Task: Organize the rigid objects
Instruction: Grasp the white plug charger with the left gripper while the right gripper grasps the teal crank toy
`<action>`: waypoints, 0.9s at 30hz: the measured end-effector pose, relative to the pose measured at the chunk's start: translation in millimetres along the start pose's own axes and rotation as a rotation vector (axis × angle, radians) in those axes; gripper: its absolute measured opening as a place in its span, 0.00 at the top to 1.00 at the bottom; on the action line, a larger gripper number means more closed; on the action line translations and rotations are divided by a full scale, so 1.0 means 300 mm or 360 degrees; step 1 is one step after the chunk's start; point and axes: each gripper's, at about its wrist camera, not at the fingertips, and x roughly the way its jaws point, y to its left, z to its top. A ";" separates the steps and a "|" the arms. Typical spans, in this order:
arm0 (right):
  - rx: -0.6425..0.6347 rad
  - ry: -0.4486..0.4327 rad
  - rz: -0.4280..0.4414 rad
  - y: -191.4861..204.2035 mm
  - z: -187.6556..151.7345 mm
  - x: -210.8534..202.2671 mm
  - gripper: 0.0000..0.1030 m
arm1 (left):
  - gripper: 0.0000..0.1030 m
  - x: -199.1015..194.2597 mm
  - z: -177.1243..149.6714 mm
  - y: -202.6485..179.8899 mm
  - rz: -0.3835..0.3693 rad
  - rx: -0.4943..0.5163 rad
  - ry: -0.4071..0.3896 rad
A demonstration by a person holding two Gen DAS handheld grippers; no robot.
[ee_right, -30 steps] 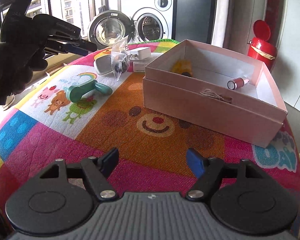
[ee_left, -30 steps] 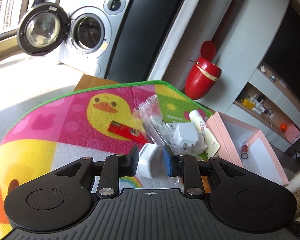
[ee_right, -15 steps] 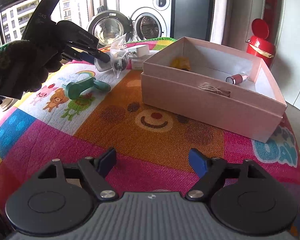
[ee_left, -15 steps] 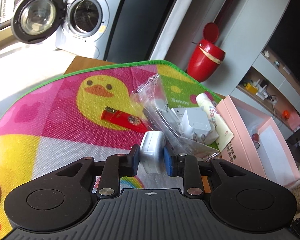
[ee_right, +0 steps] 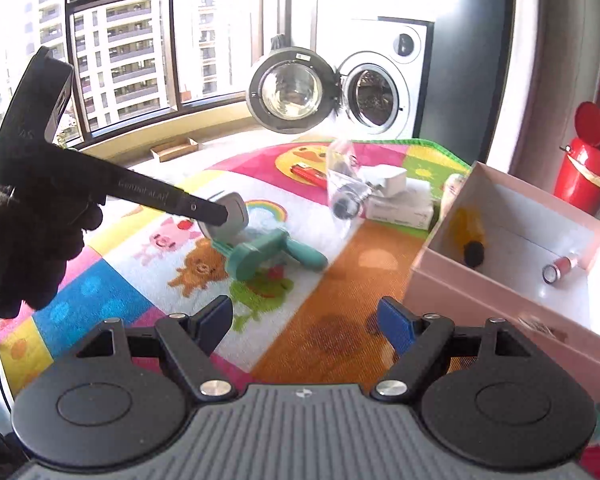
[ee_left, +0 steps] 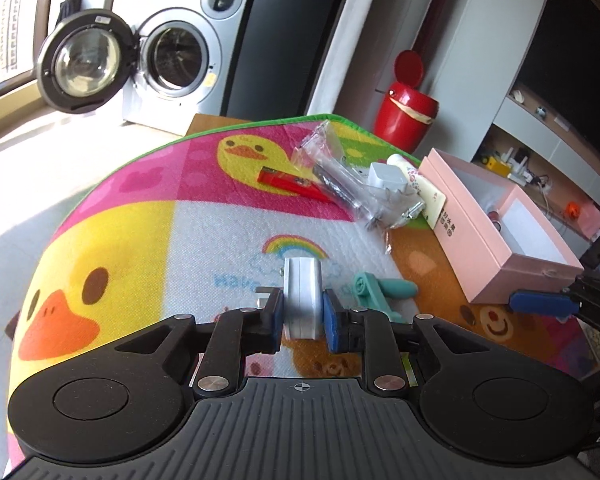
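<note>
While the left gripper [ee_left: 302,314] pinches a white rounded case [ee_left: 301,298] between its blue pads, clear of the cartoon mat [ee_left: 140,240], a teal handled tool [ee_right: 274,254] lies just beyond. Further right, the right gripper [ee_right: 306,322] hangs with fingers spread, holding nothing, beside the open pink box [ee_right: 500,300].

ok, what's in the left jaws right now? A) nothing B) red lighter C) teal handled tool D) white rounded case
D: the left gripper is shut on the white rounded case, held above the mat; the red lighter and teal tool lie on the mat.
</note>
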 end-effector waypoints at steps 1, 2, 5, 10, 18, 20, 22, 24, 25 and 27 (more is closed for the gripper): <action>-0.0022 -0.0015 0.0020 0.015 0.022 0.021 0.22 | 0.77 -0.014 -0.010 0.011 0.0017 0.0002 0.0002; -0.0040 -0.0034 0.0031 0.031 0.048 0.050 0.22 | 0.77 -0.024 -0.018 0.021 0.0029 0.0000 0.0003; 0.0024 -0.0039 0.0015 0.049 0.126 0.159 0.22 | 0.75 -0.042 -0.040 0.040 0.0022 0.0002 0.0012; 0.0179 0.0127 -0.0013 0.013 0.173 0.335 0.22 | 0.75 -0.054 -0.064 0.046 0.0015 -0.0020 -0.0005; 0.0060 0.0185 0.0035 0.015 0.060 0.278 0.23 | 0.73 -0.022 -0.073 0.044 0.0002 -0.0073 -0.0059; 0.0032 0.0192 0.0008 0.013 0.041 0.253 0.23 | 0.73 -0.012 -0.072 0.041 -0.0008 -0.0091 -0.0051; 0.0015 0.0184 -0.0029 0.008 0.032 0.239 0.23 | 0.73 -0.009 -0.073 0.034 0.0002 -0.0079 -0.0056; 0.0015 0.0178 -0.0029 0.004 0.030 0.228 0.23 | 0.72 -0.009 -0.073 0.029 0.0007 -0.0069 -0.0041; 0.0022 0.0178 -0.0019 0.003 0.031 0.230 0.23 | 0.72 -0.008 -0.074 0.028 0.0008 -0.0067 -0.0028; 0.0050 0.0184 0.0004 0.004 0.035 0.235 0.23 | 0.72 -0.005 -0.080 0.028 0.0006 -0.0063 0.0008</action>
